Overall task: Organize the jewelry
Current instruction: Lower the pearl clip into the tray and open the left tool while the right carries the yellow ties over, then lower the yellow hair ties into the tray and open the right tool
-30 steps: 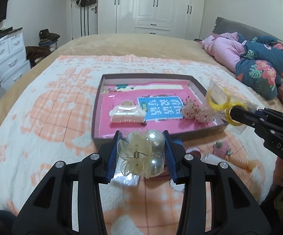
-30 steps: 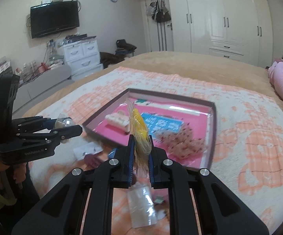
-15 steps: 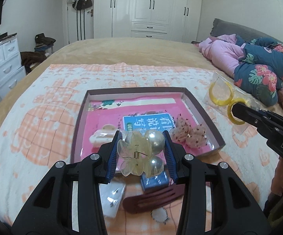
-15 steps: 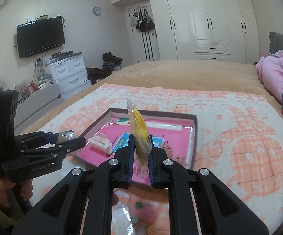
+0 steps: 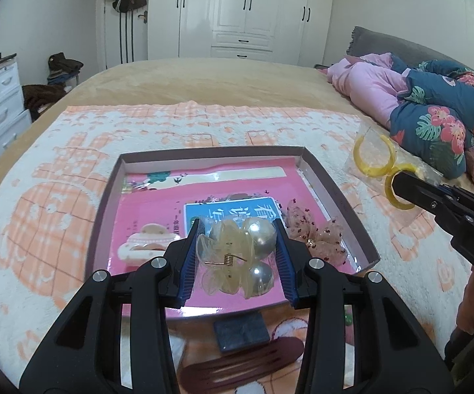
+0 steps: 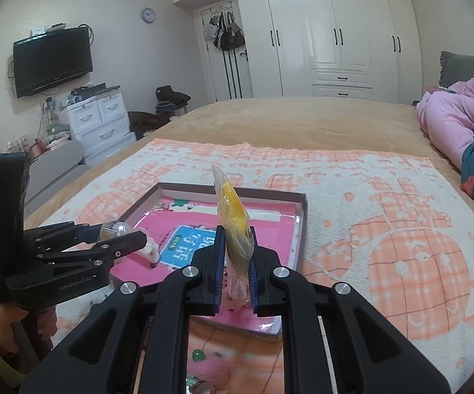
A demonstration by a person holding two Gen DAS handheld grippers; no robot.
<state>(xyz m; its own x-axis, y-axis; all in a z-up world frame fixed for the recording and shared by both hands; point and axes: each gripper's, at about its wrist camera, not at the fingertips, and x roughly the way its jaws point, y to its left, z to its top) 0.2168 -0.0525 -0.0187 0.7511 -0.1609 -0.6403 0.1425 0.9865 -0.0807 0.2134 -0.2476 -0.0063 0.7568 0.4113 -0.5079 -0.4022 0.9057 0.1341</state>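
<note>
Pearl-trimmed translucent hair claw (image 5: 237,256) is clamped between the pads of the left tool (image 5: 237,256), above the near half of the pink-lined tray (image 5: 338,197). Right tool (image 6: 235,262), nearly closed, pinches a clear packet of yellow hoops (image 6: 233,220) upright over the tray's near edge. Tray rests on the bed's orange-and-white blanket (image 5: 56,197).

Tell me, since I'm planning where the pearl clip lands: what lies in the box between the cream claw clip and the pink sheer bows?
In the left wrist view, only the blue printed card on the pink liner lies between the cream claw clip and the pink sheer bows.
</note>
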